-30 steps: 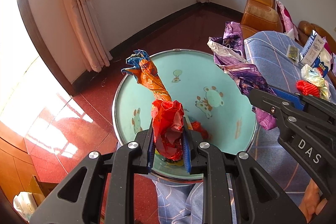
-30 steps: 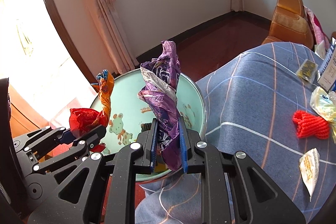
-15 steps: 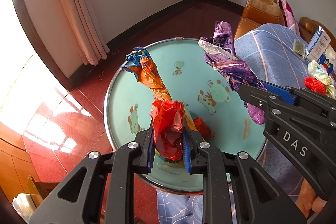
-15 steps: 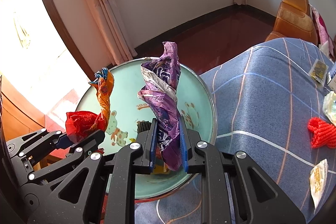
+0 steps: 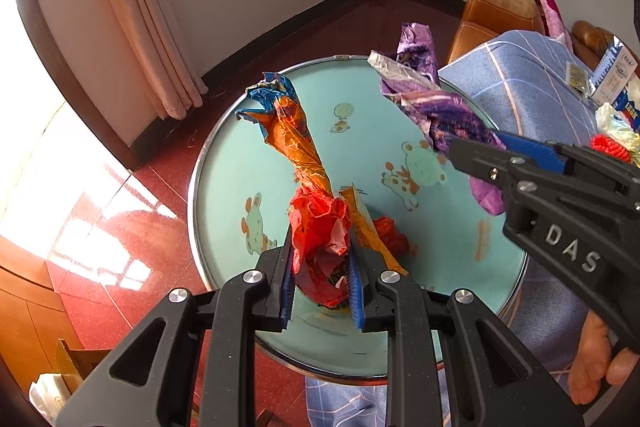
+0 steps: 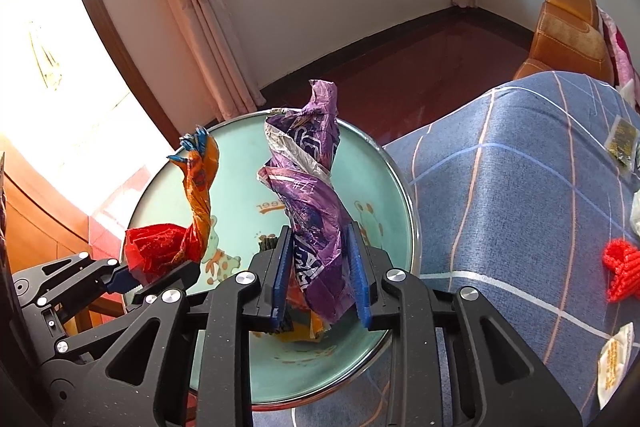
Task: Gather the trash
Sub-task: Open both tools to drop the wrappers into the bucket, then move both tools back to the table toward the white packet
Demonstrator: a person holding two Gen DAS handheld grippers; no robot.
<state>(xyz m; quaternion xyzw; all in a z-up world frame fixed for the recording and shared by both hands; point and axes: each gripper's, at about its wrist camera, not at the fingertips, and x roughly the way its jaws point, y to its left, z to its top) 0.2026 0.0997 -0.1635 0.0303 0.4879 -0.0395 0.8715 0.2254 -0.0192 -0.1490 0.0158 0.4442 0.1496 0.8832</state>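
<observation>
My left gripper (image 5: 320,247) is shut on a crumpled red wrapper (image 5: 320,223) whose twisted orange and blue tail (image 5: 296,135) sticks up. It hangs over a round teal tray (image 5: 196,187) printed with cartoon animals. In the right wrist view the left gripper (image 6: 132,279) shows at lower left with the red wrapper (image 6: 156,247). My right gripper (image 6: 320,239) holds a purple wrapper (image 6: 308,179) upright over the tray's (image 6: 404,203) right half. Its jaws are opening, with both pads still touching the wrapper. Other scraps lie in the tray under the grippers.
A blue checked cloth (image 6: 520,167) to the right of the tray carries a red knitted piece (image 6: 624,267), small sachets (image 6: 612,359) and a carton (image 5: 612,75). A brown leather chair (image 6: 568,27) stands behind it. A hand (image 5: 596,367) holds the right gripper. Red floor and curtains lie beyond.
Both grippers have come lower and closer over the tray. The right jaws have spread wider around the purple wrapper. The left grip on the red wrapper is unchanged.
</observation>
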